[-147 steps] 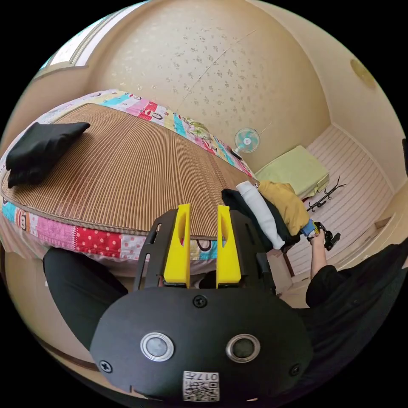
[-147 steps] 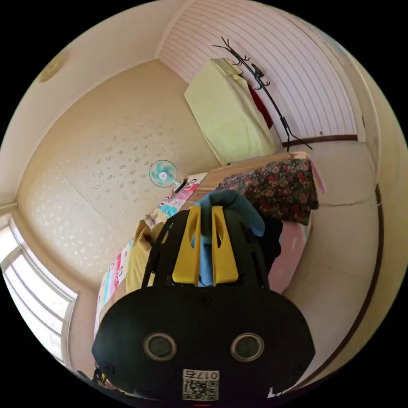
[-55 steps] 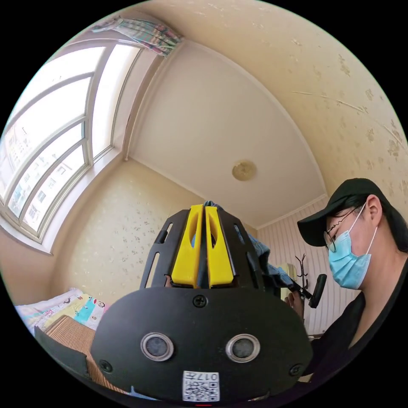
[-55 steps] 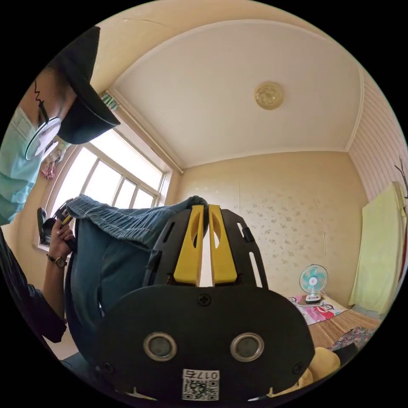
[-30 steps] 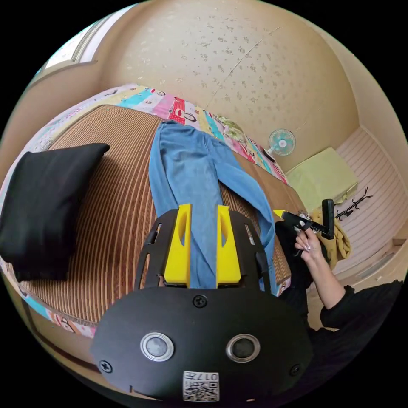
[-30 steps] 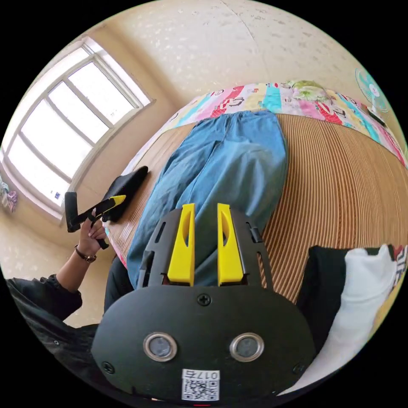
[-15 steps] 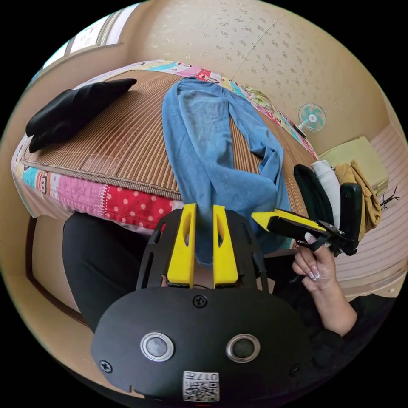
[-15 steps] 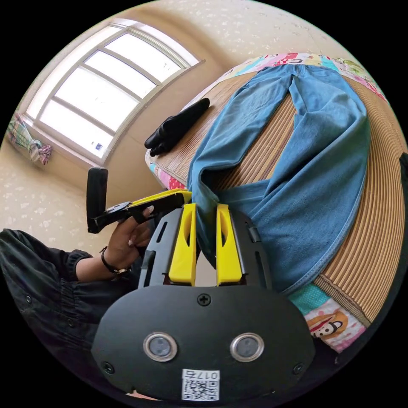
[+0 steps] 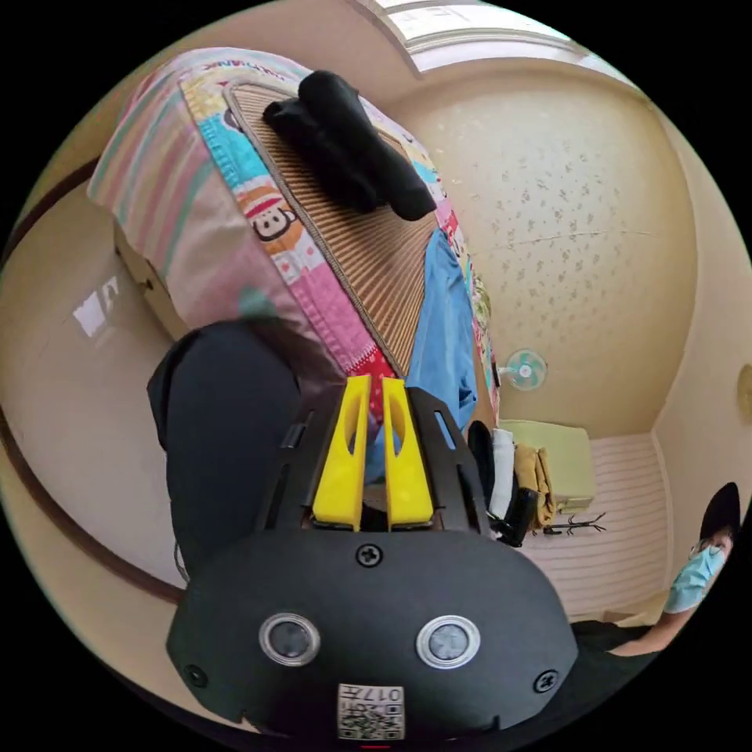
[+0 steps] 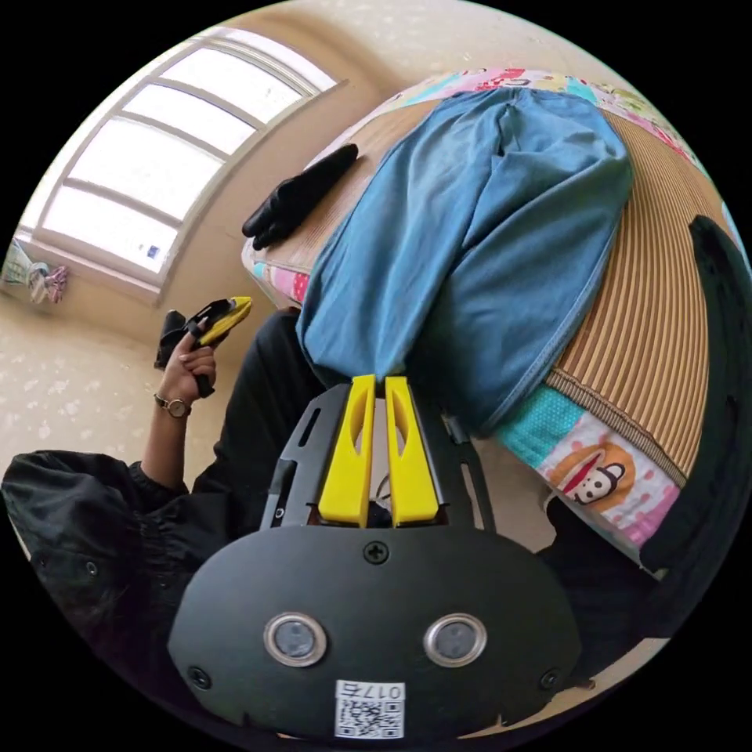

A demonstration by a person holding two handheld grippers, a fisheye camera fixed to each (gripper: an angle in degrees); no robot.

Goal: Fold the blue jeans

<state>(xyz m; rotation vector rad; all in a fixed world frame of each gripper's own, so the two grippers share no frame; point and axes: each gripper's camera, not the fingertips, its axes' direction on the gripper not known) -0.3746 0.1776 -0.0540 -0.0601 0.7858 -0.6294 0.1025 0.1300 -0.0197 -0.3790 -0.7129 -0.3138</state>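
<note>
The blue jeans (image 10: pixel 478 235) are spread out on the woven bed mat (image 10: pixel 666 313), with the near end hanging a bit over the edge of the bed, right above the cartoon-print quilt (image 10: pixel 595 470). In the right gripper view, the right gripper (image 10: pixel 377 385) has its yellow jaws nearly together with just a thin slit between them, tips right at the hanging edge of the denim, though I honestly can't tell if they've got any cloth pinched. Off to the side there the left gripper (image 10: pixel 227 309) is held up in the person's hand (image 10: pixel 188 364), away from the bed, too small to read its jaws. In the left gripper view, its jaws (image 9: pixel 374 384) sit close together with a narrow gap and a bit of blue showing behind the tips, nothing clearly clamped. A black folded garment (image 9: pixel 352 149) lies further along the mat, well apart from the jeans, and a small fan (image 9: pixel 523 368) stands by the far wall.
</note>
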